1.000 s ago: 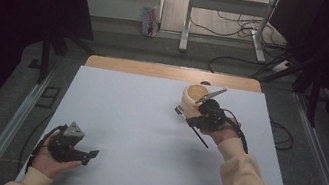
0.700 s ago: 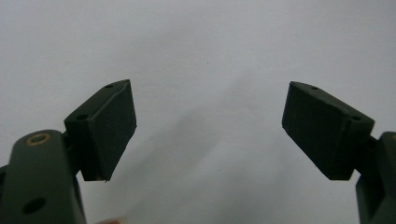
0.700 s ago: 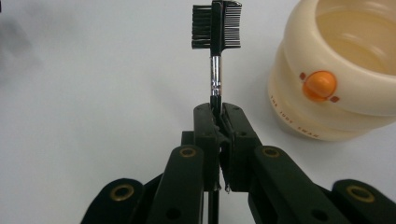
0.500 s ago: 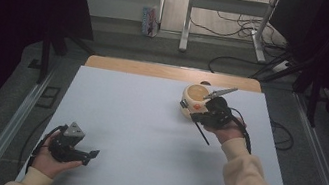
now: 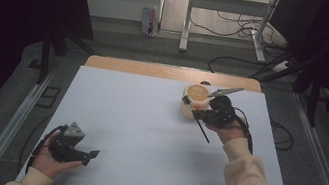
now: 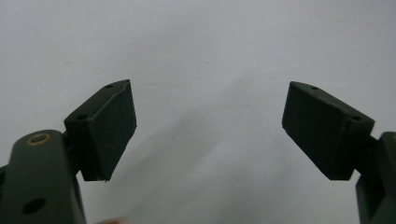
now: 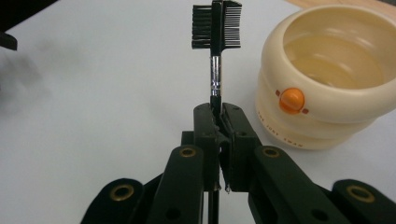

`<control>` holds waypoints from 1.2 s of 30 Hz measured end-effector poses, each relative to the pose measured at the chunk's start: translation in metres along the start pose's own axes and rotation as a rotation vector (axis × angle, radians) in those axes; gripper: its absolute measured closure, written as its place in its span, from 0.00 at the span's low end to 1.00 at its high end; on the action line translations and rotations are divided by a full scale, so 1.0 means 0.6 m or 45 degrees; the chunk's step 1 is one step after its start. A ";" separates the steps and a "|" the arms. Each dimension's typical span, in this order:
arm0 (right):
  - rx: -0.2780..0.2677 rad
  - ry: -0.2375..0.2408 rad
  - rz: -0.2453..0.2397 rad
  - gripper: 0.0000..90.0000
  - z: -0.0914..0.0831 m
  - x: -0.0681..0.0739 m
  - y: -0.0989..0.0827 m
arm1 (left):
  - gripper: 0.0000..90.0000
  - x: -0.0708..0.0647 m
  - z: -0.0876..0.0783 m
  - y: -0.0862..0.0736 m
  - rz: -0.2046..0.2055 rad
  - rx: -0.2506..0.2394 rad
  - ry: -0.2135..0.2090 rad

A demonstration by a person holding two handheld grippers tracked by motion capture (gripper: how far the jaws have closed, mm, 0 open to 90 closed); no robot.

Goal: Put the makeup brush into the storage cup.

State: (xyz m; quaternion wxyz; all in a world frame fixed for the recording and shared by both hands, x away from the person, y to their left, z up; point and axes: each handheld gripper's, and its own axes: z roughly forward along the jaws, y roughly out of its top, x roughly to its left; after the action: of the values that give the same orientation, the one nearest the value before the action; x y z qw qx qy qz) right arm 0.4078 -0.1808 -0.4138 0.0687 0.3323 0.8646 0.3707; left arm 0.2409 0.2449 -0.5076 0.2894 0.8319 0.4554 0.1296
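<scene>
Brow brush (image 7: 216, 28) clamped by its thin handle in the right gripper (image 7: 218, 122), comb-and-bristle head sticking out over the white tabletop (image 5: 135, 133). Nearest the person, the left gripper (image 5: 73, 146) rests on that surface, jaws wide apart and empty. Farther off, the brush sits just beside the cream pot (image 7: 322, 79) with its orange button, not touching it. Since a second ago the right hand has slid a little away from the pot. Looks like a carry; next up, a careful set-down.
</scene>
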 end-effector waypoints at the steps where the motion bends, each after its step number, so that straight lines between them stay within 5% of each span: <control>1: -0.010 -0.002 0.002 0.95 -0.001 0.000 0.000 | 0.20 0.000 0.000 0.000 0.000 0.000 0.000; 36: -0.185 -0.031 0.064 0.95 -0.029 -0.008 0.003 | 0.20 0.000 0.000 0.000 0.001 0.002 0.001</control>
State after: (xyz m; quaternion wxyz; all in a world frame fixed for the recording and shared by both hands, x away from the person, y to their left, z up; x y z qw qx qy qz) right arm 0.4062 -0.1933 -0.4007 0.0936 0.3526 0.8258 0.4300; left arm 0.2410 0.2449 -0.5076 0.2885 0.8323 0.4552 0.1295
